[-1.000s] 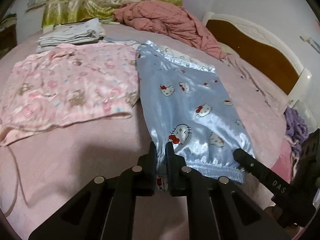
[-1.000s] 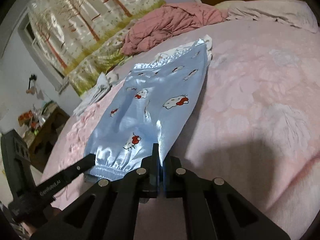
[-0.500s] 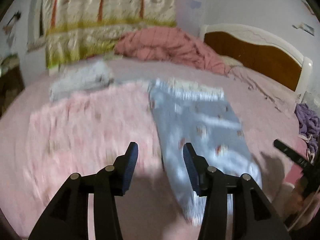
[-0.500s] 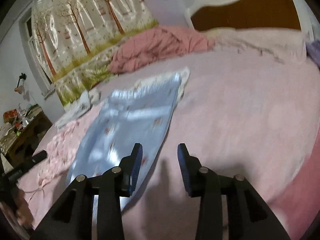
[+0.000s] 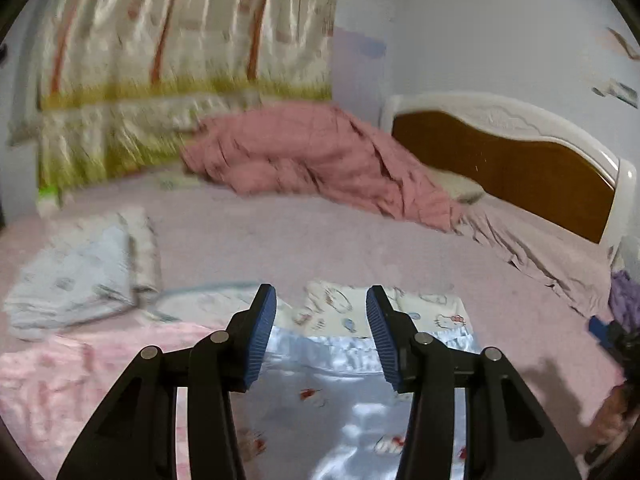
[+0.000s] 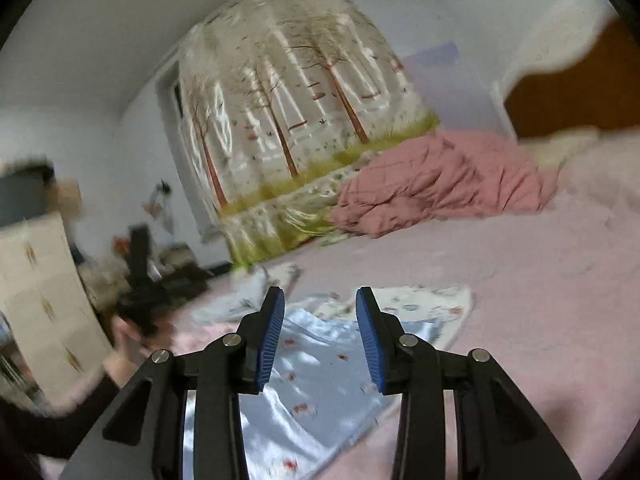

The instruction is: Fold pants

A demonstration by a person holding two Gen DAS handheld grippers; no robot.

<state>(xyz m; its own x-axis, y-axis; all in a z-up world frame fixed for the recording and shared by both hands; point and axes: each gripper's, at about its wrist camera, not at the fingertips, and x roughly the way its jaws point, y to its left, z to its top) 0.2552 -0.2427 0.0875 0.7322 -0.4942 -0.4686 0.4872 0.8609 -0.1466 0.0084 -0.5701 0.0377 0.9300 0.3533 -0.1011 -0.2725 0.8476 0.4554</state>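
Your blue satin pants (image 5: 344,404), printed with small cat faces, lie flat on the pink bed (image 5: 360,248) at the lower centre of both views, their shiny band toward the frame's middle. Your left gripper (image 5: 321,334) and right gripper (image 6: 320,334) have just been opening; both hover with fingers apart, gripping nothing.

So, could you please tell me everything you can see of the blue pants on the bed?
The blue pants are shiny, satin-like, light blue with small red-bowed cat prints and a gathered, ruffled edge at the far end. They lie flat on the pink bedspread, beside a pink garment, their far end overlapping a white printed cloth. Neither gripper touches them.
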